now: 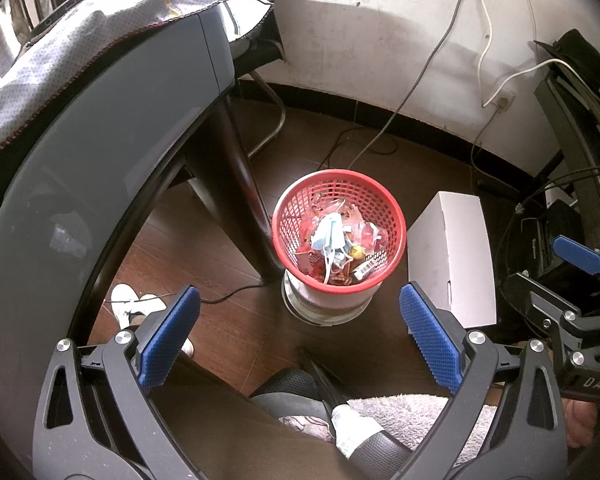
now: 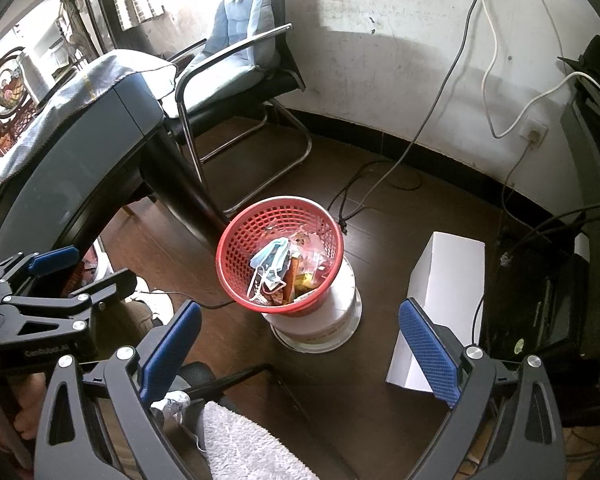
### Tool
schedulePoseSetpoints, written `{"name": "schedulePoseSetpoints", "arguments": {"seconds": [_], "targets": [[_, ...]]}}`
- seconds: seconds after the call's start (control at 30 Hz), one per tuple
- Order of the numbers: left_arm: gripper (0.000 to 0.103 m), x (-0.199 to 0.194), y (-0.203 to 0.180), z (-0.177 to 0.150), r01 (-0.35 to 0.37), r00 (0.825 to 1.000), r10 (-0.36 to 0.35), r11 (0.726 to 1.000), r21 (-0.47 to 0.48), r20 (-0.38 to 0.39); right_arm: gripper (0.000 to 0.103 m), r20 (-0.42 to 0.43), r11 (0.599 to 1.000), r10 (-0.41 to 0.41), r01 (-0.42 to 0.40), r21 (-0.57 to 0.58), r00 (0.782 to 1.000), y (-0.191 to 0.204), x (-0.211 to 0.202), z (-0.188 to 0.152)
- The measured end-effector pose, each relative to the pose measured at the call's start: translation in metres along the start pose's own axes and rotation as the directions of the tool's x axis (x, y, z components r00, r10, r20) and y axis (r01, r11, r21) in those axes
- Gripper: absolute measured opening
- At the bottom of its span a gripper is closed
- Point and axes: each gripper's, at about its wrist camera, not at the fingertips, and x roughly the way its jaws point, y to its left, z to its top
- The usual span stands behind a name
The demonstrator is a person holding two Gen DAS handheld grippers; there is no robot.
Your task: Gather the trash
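A red mesh basket [image 1: 394, 236] [image 2: 236, 248] stands on a white tub [image 1: 328, 304] [image 2: 336, 316] on the dark wood floor. It holds a blue face mask [image 1: 330, 234] [image 2: 272, 258] and several wrappers. My left gripper [image 1: 300, 340] hangs open above and short of the basket, nothing between its blue pads. My right gripper [image 2: 300, 344] is open too, also empty, hovering near the basket. Each gripper shows at the edge of the other's view: the right gripper [image 1: 540, 276] and the left gripper [image 2: 84, 268].
A grey table [image 1: 112, 128] [image 2: 84, 136] with a cloth over it curves at the left, its dark leg beside the basket. A white box [image 1: 456, 256] [image 2: 444, 292] stands right of the basket. A chair [image 2: 236, 64] sits behind. Cables [image 1: 380, 140] trail on the floor. A white towel [image 2: 240, 444] lies below.
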Motion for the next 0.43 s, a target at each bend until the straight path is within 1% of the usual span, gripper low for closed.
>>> {"name": "schedulePoseSetpoints", "arguments": {"seconds": [0.1,0.17,0.37,0.43], "targets": [[0.096,0.0000,-0.0002,0.0003,-0.001,1.000,0.001,1.000,0.000,-0.001,0.097,-0.001,1.000,0.002,-0.002,0.002,1.000,0.0044,0.0008,-0.0003],[0.096,0.0004,0.0000,-0.0005,-0.001,1.000,0.001,1.000,-0.001,-0.002,0.097,-0.001,1.000,0.002,-0.002,0.001,1.000,0.0004,0.0006,0.0002],[0.096,0.0003,0.0002,-0.0028,-0.001,1.000,0.001,1.000,-0.009,0.005,0.097,-0.003,1.000,0.008,-0.008,0.008,1.000,0.0101,0.0013,-0.0023],[0.096,-0.0002,-0.0015,-0.0033,-0.010,1.000,0.010,1.000,-0.001,0.011,0.097,-0.004,1.000,0.008,-0.008,0.005,1.000,0.0051,0.0014,-0.0012]]}}
